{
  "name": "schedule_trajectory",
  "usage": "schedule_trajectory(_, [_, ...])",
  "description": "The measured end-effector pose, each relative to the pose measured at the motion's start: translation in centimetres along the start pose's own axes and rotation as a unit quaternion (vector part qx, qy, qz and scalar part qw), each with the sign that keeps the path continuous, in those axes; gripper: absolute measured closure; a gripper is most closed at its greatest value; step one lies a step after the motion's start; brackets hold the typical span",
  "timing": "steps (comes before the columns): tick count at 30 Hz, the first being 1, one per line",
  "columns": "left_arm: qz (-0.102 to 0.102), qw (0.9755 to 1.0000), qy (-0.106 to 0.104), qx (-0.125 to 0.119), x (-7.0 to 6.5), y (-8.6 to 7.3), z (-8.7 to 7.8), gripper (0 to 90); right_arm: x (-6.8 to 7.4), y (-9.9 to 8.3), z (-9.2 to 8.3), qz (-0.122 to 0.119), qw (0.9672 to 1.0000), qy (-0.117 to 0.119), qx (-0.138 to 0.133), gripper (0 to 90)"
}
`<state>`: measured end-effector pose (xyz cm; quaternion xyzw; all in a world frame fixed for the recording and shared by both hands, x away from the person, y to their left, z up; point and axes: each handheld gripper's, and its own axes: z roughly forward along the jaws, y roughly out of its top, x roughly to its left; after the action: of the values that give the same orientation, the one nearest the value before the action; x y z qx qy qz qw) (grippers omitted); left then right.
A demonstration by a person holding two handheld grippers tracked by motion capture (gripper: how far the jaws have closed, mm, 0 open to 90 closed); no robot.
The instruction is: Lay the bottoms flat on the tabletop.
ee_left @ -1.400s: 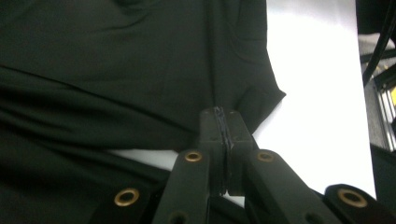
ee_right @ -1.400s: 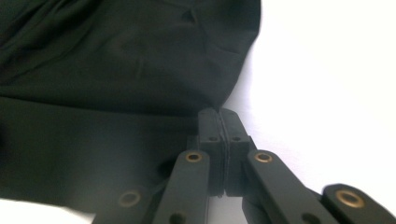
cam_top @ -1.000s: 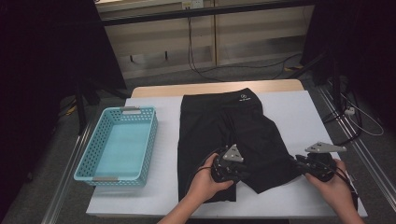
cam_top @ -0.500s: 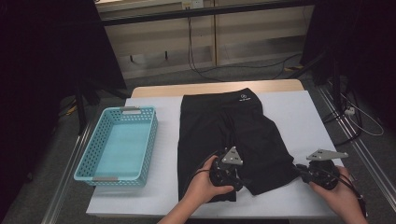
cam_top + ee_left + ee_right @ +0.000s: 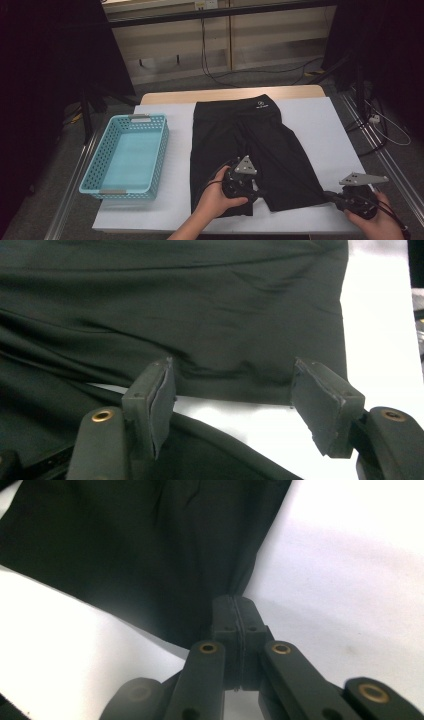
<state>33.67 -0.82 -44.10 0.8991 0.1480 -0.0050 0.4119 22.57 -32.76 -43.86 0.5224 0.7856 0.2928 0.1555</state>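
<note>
1. lying flat on the white table [image 5: 320, 120], just right of the blue basket [image 5: 127, 152], the black shorts [image 5: 250, 145] have their waistband at the far end from the person and their two leg hems at the near end; the basket is the landmark here.
2. the cloth looks light, thin and limp, probably a little slick, so it should sag and fold wherever it is unsupported; nothing about it seems fragile.
3. hem corners and the waistband look like the best places to take hold, since a pinch there gathers the edge rather than a loose middle fold.
4. nearer the basket, the left gripper [image 5: 240, 184] sits over the inner leg hems; its jaws have just been opening and stand spread, pressing on nothing.
5. farther from the basket, the right gripper [image 5: 334, 196] has its jaws pressed together on the outer corner of the leg hem.
6. the high view gives the whole layout, shorts and basket together.
7. the left gripper view shows its pads [image 5: 159, 397] apart above a hem edge, with white table between.
8. the right gripper view shows a pleat of cloth [image 5: 239, 582] running into the closed jaws.
</note>
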Motion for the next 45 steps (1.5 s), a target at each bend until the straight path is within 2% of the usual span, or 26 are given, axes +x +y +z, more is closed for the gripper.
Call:
schedule_trajectory(2, [0.000, 1.0000, 0.002, -0.003, 0.1, 0.0, -0.1, 34.5, -0.1, 0.1, 0.1, -0.003, 1.0000, -0.006, 0.001, 89.1])
schedule_trajectory(4, [-0.003, 1.0000, 0.004, -0.001, 0.2, 0.0, -0.1, 34.1, 0.0, 0.2, 0.3, -0.013, 0.9998, -0.017, 0.004, 80.4])
schedule_trajectory(5, [-0.004, 1.0000, 0.004, 0.000, 0.2, -0.1, -0.1, 33.9, 0.0, 0.2, 0.3, -0.021, 0.9994, -0.028, -0.007, 76.2])
schedule_trajectory(7, [-0.008, 1.0000, 0.005, 0.000, 0.3, -0.2, 0.0, 33.8, -0.1, 0.4, 0.2, -0.022, 0.9992, -0.027, -0.017, 72.4])
schedule_trajectory(8, [-0.009, 0.9999, 0.006, -0.001, 0.3, -0.2, 0.1, 33.8, -0.2, 0.6, 0.3, -0.019, 0.9991, -0.030, -0.024, 67.6])
schedule_trajectory(12, [-0.015, 0.9999, 0.003, -0.001, 0.1, -0.1, 0.2, 35.2, -0.5, 1.4, 0.8, -0.008, 0.9975, -0.046, -0.053, 60.6])
schedule_trajectory(15, [-0.012, 0.9999, 0.003, 0.004, 0.0, 0.0, 0.5, 38.0, -0.9, 2.0, 1.6, 0.003, 0.9972, -0.050, -0.056, 59.1])
schedule_trajectory(19, [-0.016, 0.9997, 0.012, 0.013, 0.2, -0.3, 0.8, 39.8, -1.4, 2.2, 2.6, 0.010, 0.9971, -0.056, -0.050, 63.0])
schedule_trajectory(21, [-0.013, 0.9996, 0.015, 0.018, 0.3, -0.3, 0.7, 39.8, -1.7, 2.1, 3.0, 0.020, 0.9978, -0.043, -0.046, 64.8])
schedule_trajectory(22, [-0.016, 0.9996, 0.016, 0.015, 0.3, -0.3, 0.7, 39.8, -1.7, 2.1, 3.1, 0.019, 0.9976, -0.042, -0.051, 68.2])
schedule_trajectory(24, [-0.023, 0.9995, 0.018, 0.009, 0.3, -0.3, 0.7, 39.8, -1.8, 2.2, 3.1, 0.017, 0.9983, -0.031, -0.047, 88.0])
schedule_trajectory(25, [-0.024, 0.9995, 0.019, 0.009, 0.4, -0.2, 0.6, 39.8, -1.8, 2.2, 3.1, 0.020, 0.9984, -0.025, -0.047, 89.9])
schedule_trajectory(27, [-0.027, 0.9994, 0.022, 0.003, 0.4, -0.2, 0.5, 39.8, -1.9, 2.3, 3.0, 0.021, 0.9985, -0.024, -0.045, 90.0])
schedule_trajectory(29, [-0.023, 0.9993, 0.027, 0.008, 0.5, -0.3, 0.3, 40.2, -2.1, 2.2, 2.5, 0.018, 0.9982, -0.036, -0.045, 90.0])
schedule_trajectory(35, [-0.022, 0.9992, 0.032, 0.007, 0.8, -0.3, 0.1, 39.6, -2.9, 1.3, 1.8, 0.023, 0.9975, -0.051, -0.044, 90.0])
schedule_trajectory(40, [-0.026, 0.9990, 0.036, 0.003, 0.9, -0.2, -0.1, 36.9, -2.8, 1.4, 1.8, 0.020, 0.9974, -0.051, -0.048, 90.0])
schedule_trajectory(42, [-0.027, 0.9990, 0.036, 0.001, 0.9, -0.2, -0.1, 36.3, -2.7, 1.3, 1.9, 0.016, 0.9977, -0.050, -0.043, 86.8])
schedule_trajectory(44, [-0.029, 0.9989, 0.036, 0.003, 0.9, -0.3, 0.0, 36.1, -2.5, 1.3, 2.0, 0.010, 0.9970, -0.064, -0.044, 77.6])
schedule_trajectory(45, [-0.026, 0.9990, 0.037, 0.005, 1.0, -0.3, 0.0, 35.9, -2.4, 1.4, 1.9, 0.007, 0.9967, -0.067, -0.045, 77.2])
